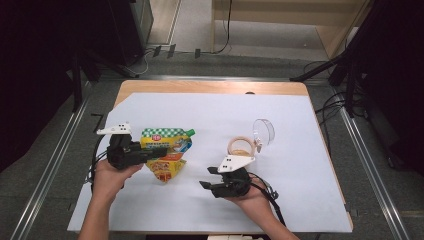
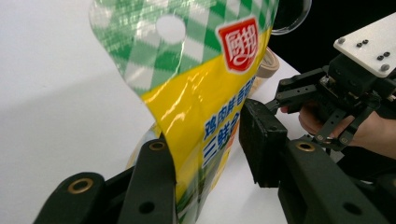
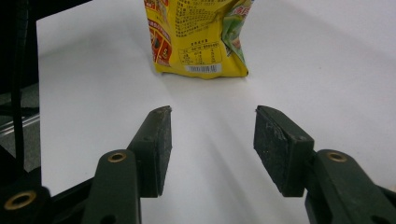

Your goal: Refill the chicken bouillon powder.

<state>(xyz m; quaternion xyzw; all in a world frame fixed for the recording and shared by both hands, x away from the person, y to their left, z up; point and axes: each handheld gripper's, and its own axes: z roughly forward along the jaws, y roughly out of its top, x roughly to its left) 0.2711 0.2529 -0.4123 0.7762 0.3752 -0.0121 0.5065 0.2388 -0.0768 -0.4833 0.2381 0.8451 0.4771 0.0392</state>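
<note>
A yellow and green spouted food pouch [image 1: 165, 150] stands on the white sheet at the left, its base on the sheet [image 3: 196, 37]. My left gripper [image 1: 159, 151] reaches in from the left with the pouch [image 2: 201, 93] between its jaws. The jaws of the left gripper [image 2: 205, 135] stand wider than the thin pouch, which leans on the left jaw while the right pad sits beside its edge without squeezing it. My right gripper [image 1: 206, 186] rests low near the front middle and points at the pouch. It [image 3: 212, 116] is open with nothing between its pads. The left gripper view shows the right gripper [image 2: 282, 95] beyond the pouch.
A roll of tape [image 1: 240, 146] lies right of centre, with a clear plastic dome [image 1: 263, 131] just behind it. The white sheet [image 1: 210, 110] covers most of the wooden table [image 1: 210, 86]. Cables trail from both grippers toward the front edge.
</note>
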